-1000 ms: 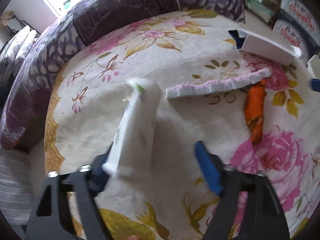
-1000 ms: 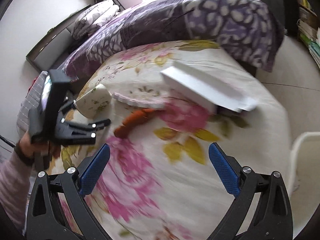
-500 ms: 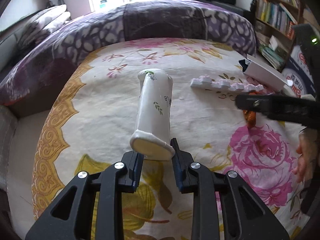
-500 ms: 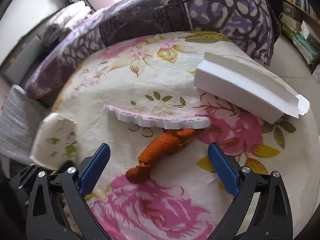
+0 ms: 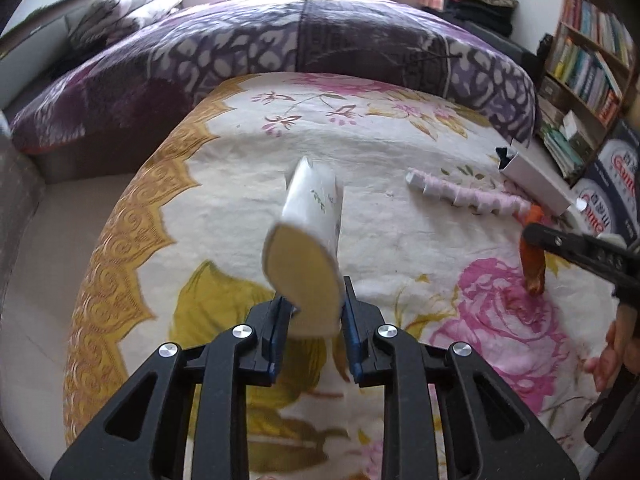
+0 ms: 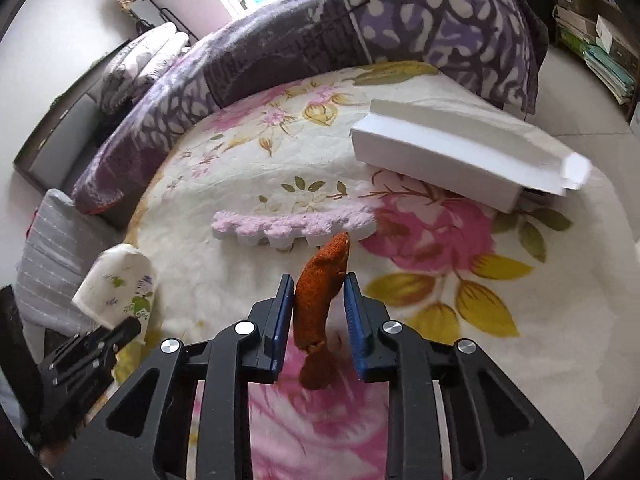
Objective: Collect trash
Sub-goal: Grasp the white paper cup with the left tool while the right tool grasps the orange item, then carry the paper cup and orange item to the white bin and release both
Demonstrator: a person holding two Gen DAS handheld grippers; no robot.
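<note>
My L tool (image 5: 314,314) clamped narrow on paper cup (image 5: 306,240), cup lifted over bed (image 5: 224,184). R tool (image 6: 316,308) nearly closed round orange peel (image 6: 320,300), pads touching it. White box (image 6: 452,152) on bed, contents hidden.

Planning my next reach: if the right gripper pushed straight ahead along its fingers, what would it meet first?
Beyond the orange scrap it holds, the right gripper would probably meet the pink foam strip on the floral bedspread; depth is hard to judge.
</note>
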